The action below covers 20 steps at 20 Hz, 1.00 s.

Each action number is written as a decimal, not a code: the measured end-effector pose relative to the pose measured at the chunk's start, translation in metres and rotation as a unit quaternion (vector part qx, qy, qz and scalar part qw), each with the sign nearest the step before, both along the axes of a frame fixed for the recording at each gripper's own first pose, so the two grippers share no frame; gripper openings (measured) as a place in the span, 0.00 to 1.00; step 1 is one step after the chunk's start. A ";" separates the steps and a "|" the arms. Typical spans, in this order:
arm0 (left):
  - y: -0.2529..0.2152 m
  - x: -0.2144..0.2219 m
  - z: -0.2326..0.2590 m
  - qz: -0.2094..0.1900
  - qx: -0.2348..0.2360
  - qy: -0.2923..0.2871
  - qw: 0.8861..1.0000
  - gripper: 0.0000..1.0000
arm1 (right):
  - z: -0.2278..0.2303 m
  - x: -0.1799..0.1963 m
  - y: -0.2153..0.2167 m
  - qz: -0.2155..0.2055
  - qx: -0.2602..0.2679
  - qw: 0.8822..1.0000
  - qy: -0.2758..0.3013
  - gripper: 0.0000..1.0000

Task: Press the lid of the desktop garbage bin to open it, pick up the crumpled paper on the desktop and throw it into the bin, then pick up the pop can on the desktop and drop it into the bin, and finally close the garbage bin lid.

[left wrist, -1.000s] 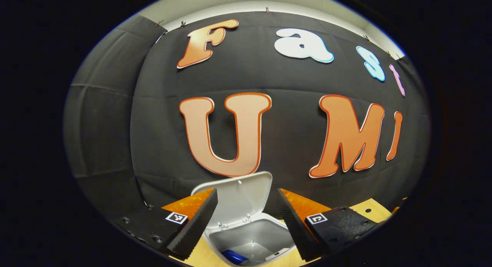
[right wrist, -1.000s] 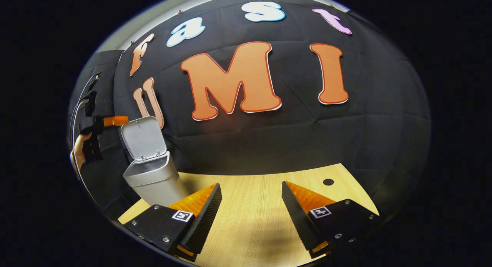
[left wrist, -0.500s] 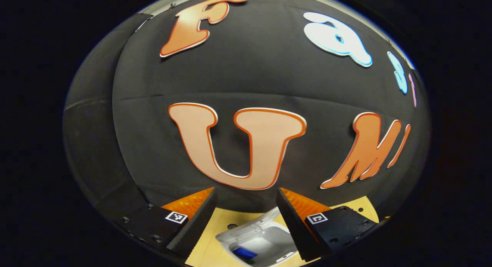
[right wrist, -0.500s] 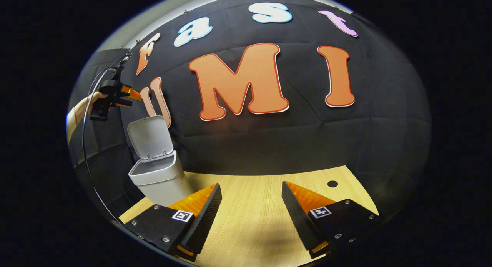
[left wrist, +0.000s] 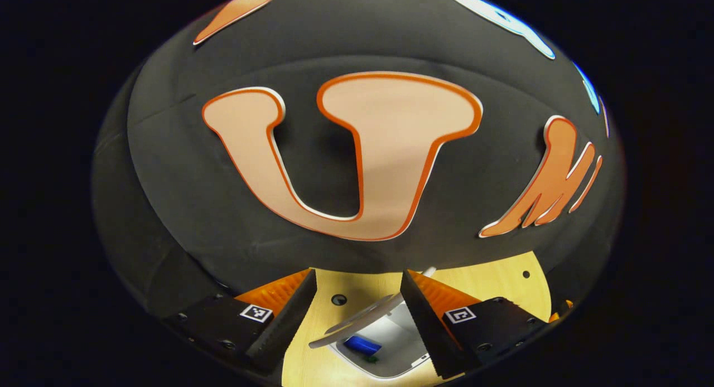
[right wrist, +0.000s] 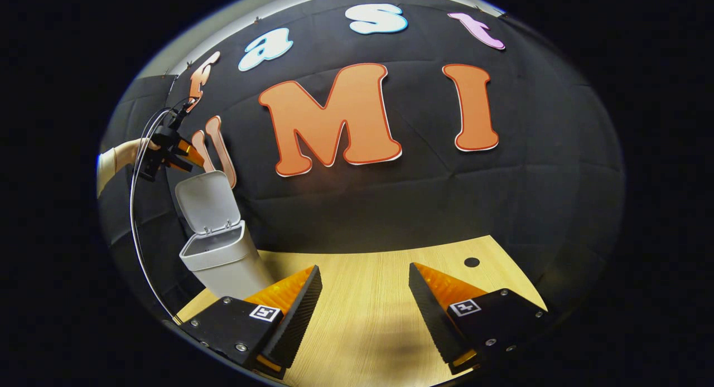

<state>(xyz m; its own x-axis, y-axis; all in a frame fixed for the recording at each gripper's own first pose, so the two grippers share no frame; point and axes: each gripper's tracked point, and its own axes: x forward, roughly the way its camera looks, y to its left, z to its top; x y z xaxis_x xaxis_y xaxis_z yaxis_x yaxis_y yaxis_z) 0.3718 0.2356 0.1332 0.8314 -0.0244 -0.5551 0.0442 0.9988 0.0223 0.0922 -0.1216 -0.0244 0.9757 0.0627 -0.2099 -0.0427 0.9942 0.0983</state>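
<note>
In the left gripper view I look down on the white bin (left wrist: 390, 364). Its raised lid (left wrist: 357, 321) shows edge-on, and a blue pop can (left wrist: 362, 345) lies inside. My left gripper (left wrist: 358, 278) is open above the lid and holds nothing. In the right gripper view the bin (right wrist: 226, 261) stands at the table's far left with its lid (right wrist: 206, 200) upright. The left gripper (right wrist: 192, 154), held by a hand, hovers just above the lid's top edge. My right gripper (right wrist: 362, 298) is open and low over the wooden table (right wrist: 379, 264).
The black cloth wall rises close behind the bin. A cable (right wrist: 134, 231) hangs from the left gripper down past the bin. Small round holes (right wrist: 472, 262) mark the tabletop at the far right and behind the bin (left wrist: 338, 299).
The left gripper has risen and moved forward over the bin, so it now looks down on the lid's top edge. The lid stays up. The right gripper has barely shifted.
</note>
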 end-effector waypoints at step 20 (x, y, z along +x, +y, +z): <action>-0.088 -0.112 -0.168 -0.088 -0.014 0.104 0.991 0.97 | -0.008 -0.002 0.022 0.027 0.025 0.999 0.011 0.94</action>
<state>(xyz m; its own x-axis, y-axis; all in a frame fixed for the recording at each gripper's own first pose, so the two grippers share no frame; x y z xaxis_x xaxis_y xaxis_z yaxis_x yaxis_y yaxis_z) 0.2602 0.1475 -0.0351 0.6811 -0.1767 -0.7105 0.2178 0.9754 -0.0338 0.0904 -0.0991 -0.0327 0.9657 0.1261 -0.2271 -0.0932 0.9843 0.1500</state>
